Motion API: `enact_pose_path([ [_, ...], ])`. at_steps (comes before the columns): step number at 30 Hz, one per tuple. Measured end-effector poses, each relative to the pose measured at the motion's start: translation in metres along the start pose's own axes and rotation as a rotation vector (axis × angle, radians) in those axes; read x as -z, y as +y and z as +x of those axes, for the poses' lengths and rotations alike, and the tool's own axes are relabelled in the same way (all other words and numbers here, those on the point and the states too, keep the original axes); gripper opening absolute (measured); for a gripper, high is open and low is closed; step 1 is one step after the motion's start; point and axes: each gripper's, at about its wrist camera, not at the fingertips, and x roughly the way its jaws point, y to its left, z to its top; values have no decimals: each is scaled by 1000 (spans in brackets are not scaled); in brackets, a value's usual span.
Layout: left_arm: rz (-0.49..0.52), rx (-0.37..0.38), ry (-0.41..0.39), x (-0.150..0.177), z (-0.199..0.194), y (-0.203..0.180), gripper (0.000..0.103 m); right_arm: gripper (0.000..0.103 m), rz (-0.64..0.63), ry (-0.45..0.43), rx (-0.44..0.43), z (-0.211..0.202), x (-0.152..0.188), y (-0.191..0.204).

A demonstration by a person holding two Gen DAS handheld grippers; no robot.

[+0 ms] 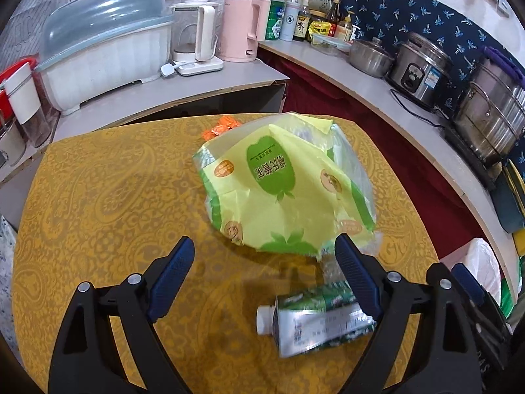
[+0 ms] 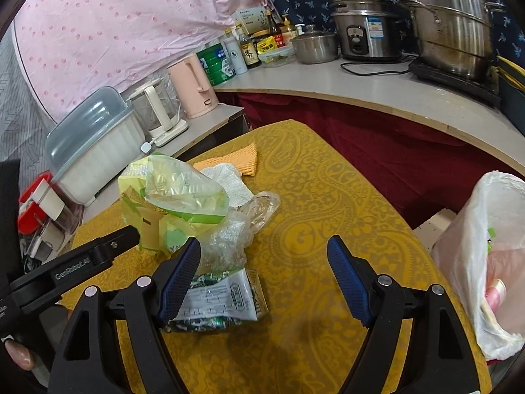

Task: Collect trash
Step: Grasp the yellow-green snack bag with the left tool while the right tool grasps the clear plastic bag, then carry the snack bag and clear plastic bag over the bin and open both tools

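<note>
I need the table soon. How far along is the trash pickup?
Barely begun. The lined bin already holds some scraps. Both the left gripper and right gripper are open and empty. The yellow bag, crushed bottle, paper towel and clear wrap remain.

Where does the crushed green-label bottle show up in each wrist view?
Left wrist: crushed bottle lies low and right of centre, white cap pointing left, beside the right-hand finger.
Right wrist: low and left of centre, partly behind the left-hand finger.
Shared landmark: pink kettle on the counter behind.
</note>
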Motion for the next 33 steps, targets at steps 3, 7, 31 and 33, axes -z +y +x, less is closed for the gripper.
enact_pose_path([
  [3,9,7,11,-7,15,-1,67,76,-8,18,-3,17,-3,3],
  [7,8,36,42,-12,25,4,17,76,-20,39,-7,35,-5,9],
  [31,-66,10,-56,-10,-30,47,1,24,-50,92,-71,59,-6,32],
  [33,-55,20,-68,-11,-38,40,1,24,-38,64,-69,44,-12,26],
])
